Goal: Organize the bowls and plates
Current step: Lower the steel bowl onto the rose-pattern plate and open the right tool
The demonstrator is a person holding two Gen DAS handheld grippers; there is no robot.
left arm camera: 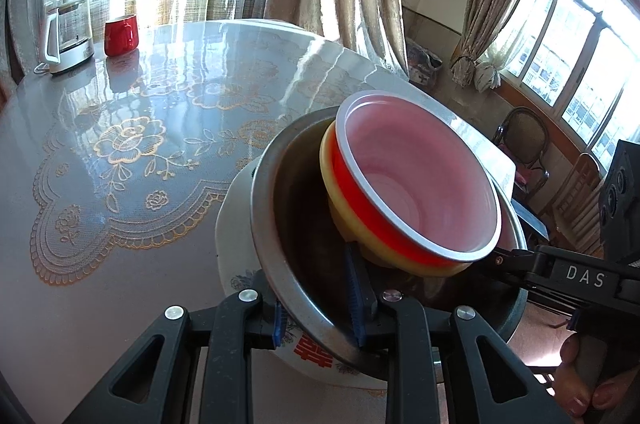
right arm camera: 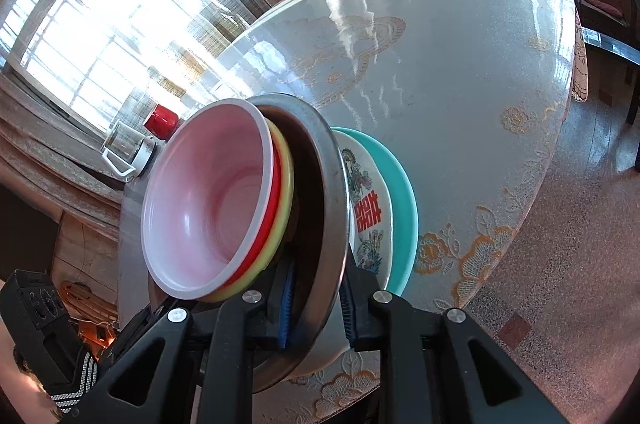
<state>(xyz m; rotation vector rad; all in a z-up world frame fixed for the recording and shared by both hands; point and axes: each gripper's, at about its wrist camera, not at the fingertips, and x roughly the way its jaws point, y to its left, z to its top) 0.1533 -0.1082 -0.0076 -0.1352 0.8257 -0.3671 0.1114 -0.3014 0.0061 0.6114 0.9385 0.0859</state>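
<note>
Left wrist view: left gripper (left arm camera: 320,298) pinches rim of wide steel bowl (left arm camera: 272,184); right gripper (right arm camera: 316,308) pinches same rim. Red-banded pink plastic bowl (left arm camera: 416,184) nested inside steel bowl w/ yellow bowl (left arm camera: 348,220); white floral plate (right arm camera: 366,200) beneath. Keep stack level, both grips firm, lower together.

Left gripper (left arm camera: 318,308) clamps the rim of the steel bowl (left arm camera: 280,208) at the table's near edge.

One blue-padded finger sits inside the bowl, the other outside, rim pinched between them. Nested in it (tilted toward the right) are a yellow bowl (left arm camera: 348,220) and a red bowl (left arm camera: 416,176) with a pale pink inside. Under the steel bowl lies a white patterned plate (left arm camera: 232,224). The right gripper (left arm camera: 496,261) reaches in from the right; whether it grips anything is hidden. Far back on the lace-covered table (left arm camera: 160,112): glass kettle (left arm camera: 70,34), red mug (left arm camera: 121,35).
</note>
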